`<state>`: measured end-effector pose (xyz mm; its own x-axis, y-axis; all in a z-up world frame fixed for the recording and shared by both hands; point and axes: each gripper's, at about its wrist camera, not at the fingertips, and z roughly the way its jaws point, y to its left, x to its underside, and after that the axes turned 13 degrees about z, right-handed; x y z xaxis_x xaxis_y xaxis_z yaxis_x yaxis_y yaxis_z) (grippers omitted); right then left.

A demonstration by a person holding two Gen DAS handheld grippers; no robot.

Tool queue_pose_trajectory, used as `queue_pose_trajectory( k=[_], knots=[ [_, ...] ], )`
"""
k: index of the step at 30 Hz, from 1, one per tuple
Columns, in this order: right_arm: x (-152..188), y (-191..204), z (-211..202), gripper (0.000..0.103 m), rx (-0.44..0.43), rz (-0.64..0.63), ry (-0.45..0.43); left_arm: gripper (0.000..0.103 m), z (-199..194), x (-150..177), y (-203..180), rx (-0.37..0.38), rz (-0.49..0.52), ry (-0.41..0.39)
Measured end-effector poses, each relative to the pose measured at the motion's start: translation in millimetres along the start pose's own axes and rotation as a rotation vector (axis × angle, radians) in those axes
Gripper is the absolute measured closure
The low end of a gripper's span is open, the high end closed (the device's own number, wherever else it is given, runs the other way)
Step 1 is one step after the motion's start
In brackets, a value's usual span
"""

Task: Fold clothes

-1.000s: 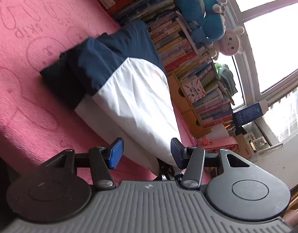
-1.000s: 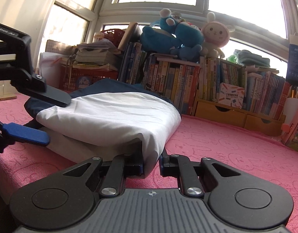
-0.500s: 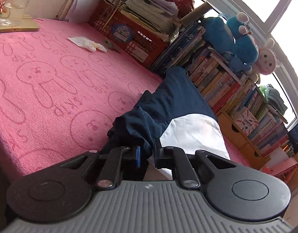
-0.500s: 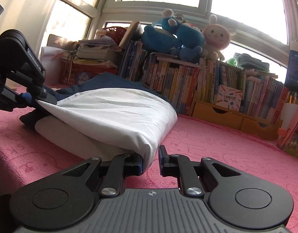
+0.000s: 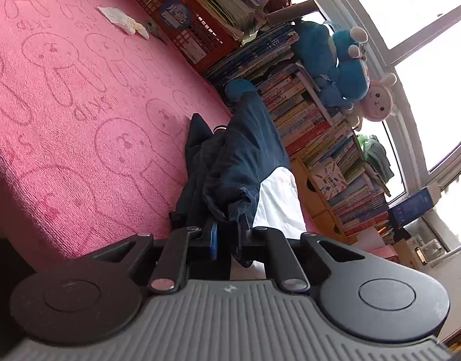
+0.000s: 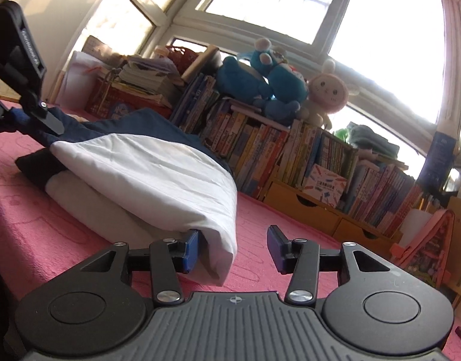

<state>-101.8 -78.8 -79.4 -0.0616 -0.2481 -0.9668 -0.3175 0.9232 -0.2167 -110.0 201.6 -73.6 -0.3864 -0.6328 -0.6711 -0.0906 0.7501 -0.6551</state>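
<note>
Broadly, we work on a pink blanket (image 5: 65, 114) printed with rabbit outlines, and it fills most of what our left wrist camera sees. Along its far edge runs a long row of books (image 6: 290, 150), with a red crate (image 5: 185, 30) of papers at one end and wooden drawers (image 6: 305, 207) under the shelf at the other. Blue plush toys (image 6: 260, 84) and a pink-and-white rabbit plush (image 6: 328, 93) sit on top of the books, in front of the bright windows (image 6: 380, 15).

On the blanket lies the garment (image 6: 146, 162), navy at one end and white at the other, folded over itself so that a white layer rests on a second layer beneath.

Our left gripper (image 5: 227, 234) is closed tight on a bunched fold of the navy fabric at the garment's near edge, the cloth pinched between the two pads. From the right wrist camera we see that same gripper at the far left, clamped on the navy end.

Our right gripper (image 6: 232, 248) stands wide apart and grips nothing; the white corner of the garment sits between its fingers, touching the left blue pad (image 6: 192, 248), well apart from the right one.

A crumpled white tissue (image 5: 122, 21) lies on the blanket near the crate.
</note>
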Motion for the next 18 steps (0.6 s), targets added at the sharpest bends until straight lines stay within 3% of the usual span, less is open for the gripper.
queue_pose_trajectory(
  k=[3, 7, 10, 12, 14, 15, 18],
  knots=[
    [-10.6, 28.4, -12.9, 0.045, -0.118, -0.054, -0.056, 0.092, -3.1, -3.7, 1.9, 0.019, 0.001, -0.001],
    [-22.5, 84.9, -5.4, 0.043, -0.215, -0.181, -0.109, 0.093, -5.1, -7.0, 0.1, 0.042, 0.023, 0.002],
    [-30.9, 117.0, 19.3, 0.043, -0.216, -0.254, -0.080, 0.094, -9.4, -9.8, -2.4, 0.071, 0.065, 0.008],
    [-35.9, 128.4, 36.0, 0.044, -0.215, -0.280, -0.045, 0.092, -17.9, -14.3, -10.3, 0.066, 0.169, -0.011],
    [-40.4, 135.8, 49.4, 0.059, -0.212, -0.291, -0.021, 0.091, -25.9, -23.7, -23.2, 0.017, 0.308, -0.054],
    [-42.3, 135.5, 53.1, 0.077, -0.220, -0.278, -0.007, 0.087, -28.6, -30.0, -31.2, -0.015, 0.387, -0.079],
    [-43.4, 134.3, 58.7, 0.083, -0.238, -0.249, 0.018, 0.081, -19.2, -51.6, -57.2, -0.058, 0.586, -0.134]
  ],
)
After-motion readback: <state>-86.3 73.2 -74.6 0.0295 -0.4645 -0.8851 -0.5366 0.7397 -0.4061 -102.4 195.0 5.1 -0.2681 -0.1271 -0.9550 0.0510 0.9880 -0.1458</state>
